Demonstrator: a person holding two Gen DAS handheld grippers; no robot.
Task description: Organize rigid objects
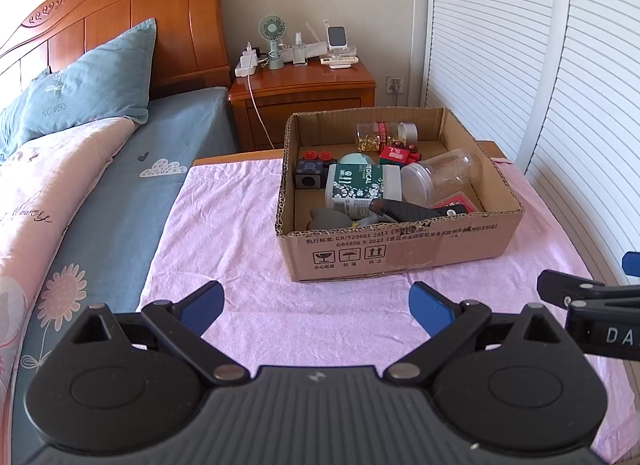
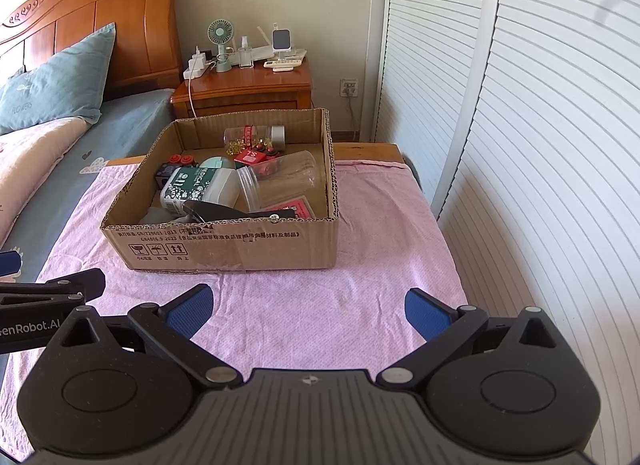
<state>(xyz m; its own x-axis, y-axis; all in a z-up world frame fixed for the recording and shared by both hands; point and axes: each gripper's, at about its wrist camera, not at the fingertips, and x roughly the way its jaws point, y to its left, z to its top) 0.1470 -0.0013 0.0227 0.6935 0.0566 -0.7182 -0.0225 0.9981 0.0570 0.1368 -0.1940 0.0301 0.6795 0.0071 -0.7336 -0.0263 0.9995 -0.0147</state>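
Note:
An open cardboard box [image 1: 400,253] [image 2: 224,247] stands on a pink cloth. It holds a white bottle with a green label [image 1: 362,185] [image 2: 196,185], a clear plastic jar on its side [image 1: 440,177] [image 2: 280,181], a jar of yellow capsules [image 1: 380,135] [image 2: 252,137], a red toy [image 1: 400,153], a black cube [image 1: 308,177] and a black tool [image 1: 416,211] [image 2: 224,211]. My left gripper [image 1: 316,309] is open and empty, above the cloth in front of the box. My right gripper [image 2: 308,313] is open and empty, also in front of the box.
The pink cloth [image 1: 248,265] [image 2: 380,249] covers a small table. A bed [image 1: 120,169] lies to the left. A wooden nightstand [image 1: 304,93] [image 2: 244,89] with a fan and chargers stands behind. White louvered doors [image 2: 520,145] are on the right.

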